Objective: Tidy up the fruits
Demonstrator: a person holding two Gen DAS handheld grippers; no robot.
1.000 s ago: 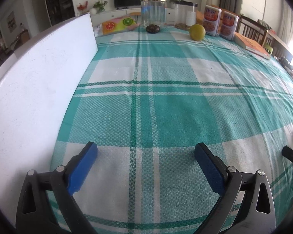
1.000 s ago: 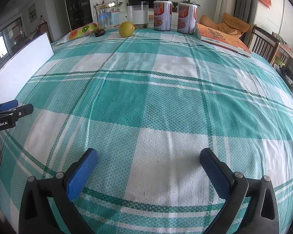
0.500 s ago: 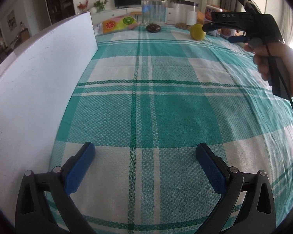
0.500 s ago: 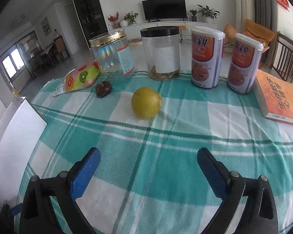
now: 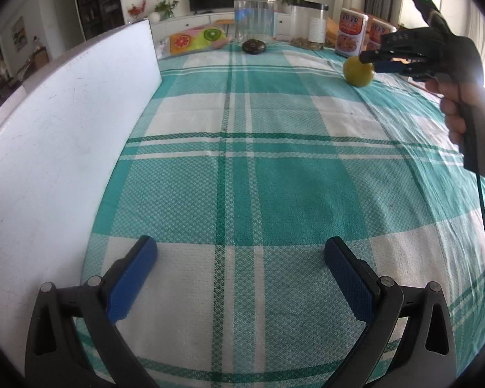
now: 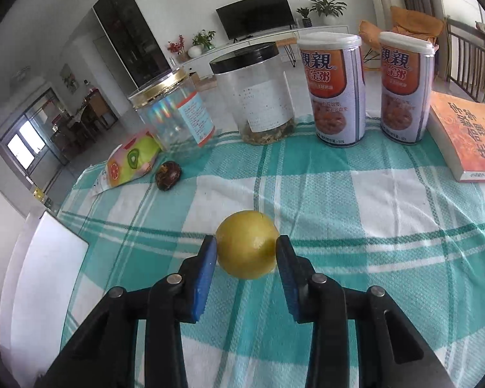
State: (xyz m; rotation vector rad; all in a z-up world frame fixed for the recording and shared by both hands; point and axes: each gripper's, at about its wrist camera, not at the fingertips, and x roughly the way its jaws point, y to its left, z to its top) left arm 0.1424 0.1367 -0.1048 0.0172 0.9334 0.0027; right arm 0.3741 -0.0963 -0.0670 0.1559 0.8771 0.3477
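The right gripper (image 6: pixel 246 248) has its blue pads (image 6: pixel 204 270) pressed against both sides of the yellow fruit (image 6: pixel 247 244), which sits on the checked tablecloth (image 6: pixel 339 213) before the two cans. The left gripper (image 5: pixel 239 253) hovers spread wide over bare cloth, holding nothing.

R tool (image 6: pixel 246 250) pads closed in; L tool (image 5: pixel 239 252) wide apart.

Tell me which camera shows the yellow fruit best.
The right wrist view: the yellow fruit sits large and central between the right gripper fingers. In the left wrist view it is small, far off, and partly hidden by that gripper.
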